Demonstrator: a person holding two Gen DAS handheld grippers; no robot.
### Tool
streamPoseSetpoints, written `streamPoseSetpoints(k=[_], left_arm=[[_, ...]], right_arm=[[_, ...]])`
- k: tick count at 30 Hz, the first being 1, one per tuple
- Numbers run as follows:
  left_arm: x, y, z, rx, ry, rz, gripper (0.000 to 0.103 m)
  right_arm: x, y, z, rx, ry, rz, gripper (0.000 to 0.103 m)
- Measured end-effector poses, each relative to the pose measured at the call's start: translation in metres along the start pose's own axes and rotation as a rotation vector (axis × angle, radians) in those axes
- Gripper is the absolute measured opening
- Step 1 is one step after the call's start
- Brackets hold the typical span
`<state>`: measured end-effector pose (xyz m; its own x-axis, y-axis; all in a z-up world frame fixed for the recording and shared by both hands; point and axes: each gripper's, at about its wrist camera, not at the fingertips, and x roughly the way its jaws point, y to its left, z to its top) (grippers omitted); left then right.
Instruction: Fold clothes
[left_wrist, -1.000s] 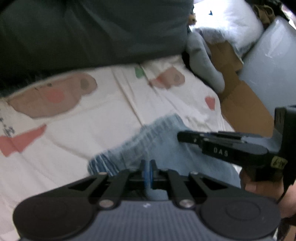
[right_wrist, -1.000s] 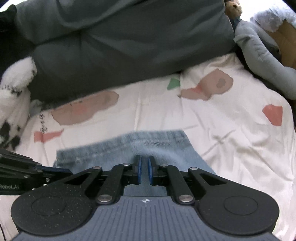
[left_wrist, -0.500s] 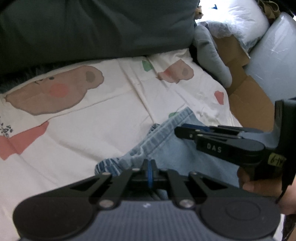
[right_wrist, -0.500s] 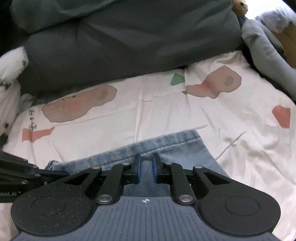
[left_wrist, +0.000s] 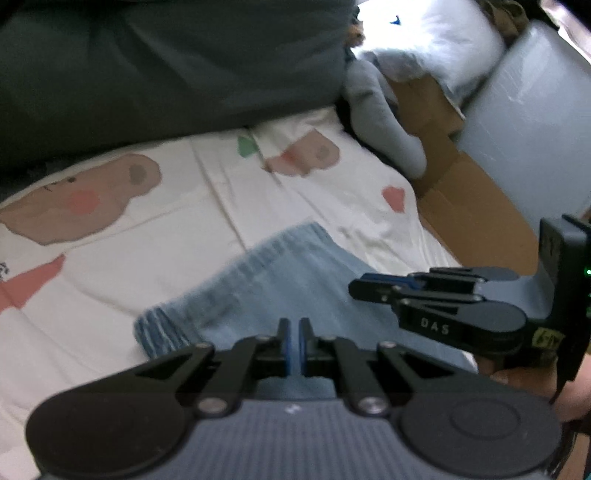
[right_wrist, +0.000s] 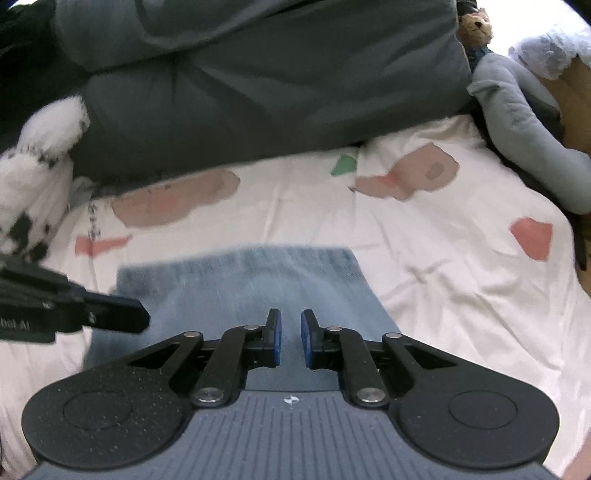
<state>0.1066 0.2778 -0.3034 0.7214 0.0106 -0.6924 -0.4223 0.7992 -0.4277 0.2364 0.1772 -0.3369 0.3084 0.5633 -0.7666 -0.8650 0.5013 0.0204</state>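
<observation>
A light blue denim garment (left_wrist: 280, 295) lies flat on the patterned white bedsheet (left_wrist: 155, 266), its ribbed hem toward the far side. In the right wrist view the denim garment (right_wrist: 240, 291) spreads under both tools. My left gripper (left_wrist: 294, 328) hovers low over the near part of the denim, its blue pads a thin slit apart with no cloth pinched that I can see. My right gripper (right_wrist: 291, 328) is open a little wider over the same cloth. The right gripper (left_wrist: 356, 290) shows at the right of the left view, the left gripper (right_wrist: 142, 315) at the left of the right view.
A dark grey duvet (right_wrist: 258, 74) piles up across the far side of the bed. A white and black plush (right_wrist: 33, 177) lies at the left, a grey plush (right_wrist: 524, 122) and a cardboard box (left_wrist: 465, 206) at the right. A hand (left_wrist: 569, 391) holds the right tool.
The denim has been laid out flatter and its hem has moved away from me. Both grippers' pads have parted, the right more than the left.
</observation>
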Motion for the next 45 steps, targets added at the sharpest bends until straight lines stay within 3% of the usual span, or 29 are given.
streamPoseSetpoints(k=[6, 14, 22, 26, 28, 30, 33, 40, 43, 45], left_arm=[[0.006, 0.002, -0.023, 0.062, 0.066, 0.05, 0.003], [0.0, 0.009, -0.029, 0.139, 0.115, 0.102, 0.003], [-0.021, -0.008, -0.031, 0.138, 0.089, 0.107, 0.004], [-0.025, -0.029, -0.031, 0.164, 0.055, 0.068, 0.015], [-0.02, -0.037, -0.033, 0.164, 0.056, 0.039, 0.019], [-0.011, -0.045, -0.038, 0.179, 0.073, 0.01, 0.019], [0.003, -0.056, -0.045, 0.205, 0.1, -0.028, 0.019], [0.025, -0.056, -0.054, 0.264, 0.158, 0.012, 0.018], [0.028, -0.047, -0.056, 0.267, 0.181, 0.025, 0.014], [0.028, -0.041, -0.056, 0.255, 0.186, 0.038, 0.005]], right_arm=[[-0.009, -0.015, -0.023, -0.047, 0.023, -0.012, 0.015], [-0.011, -0.034, -0.041, -0.106, 0.045, -0.019, 0.012], [-0.041, -0.057, -0.062, -0.106, 0.084, -0.064, 0.013], [-0.061, -0.065, -0.069, -0.08, 0.077, -0.09, 0.016], [-0.07, -0.067, -0.075, -0.059, 0.058, -0.093, 0.021], [-0.079, -0.068, -0.081, -0.037, 0.039, -0.095, 0.046], [-0.093, -0.071, -0.089, -0.004, 0.01, -0.099, 0.047], [-0.081, -0.064, -0.105, -0.017, -0.017, -0.095, 0.046], [-0.074, -0.06, -0.109, -0.042, -0.019, -0.088, 0.045], [-0.07, -0.057, -0.111, -0.059, -0.02, -0.084, 0.045]])
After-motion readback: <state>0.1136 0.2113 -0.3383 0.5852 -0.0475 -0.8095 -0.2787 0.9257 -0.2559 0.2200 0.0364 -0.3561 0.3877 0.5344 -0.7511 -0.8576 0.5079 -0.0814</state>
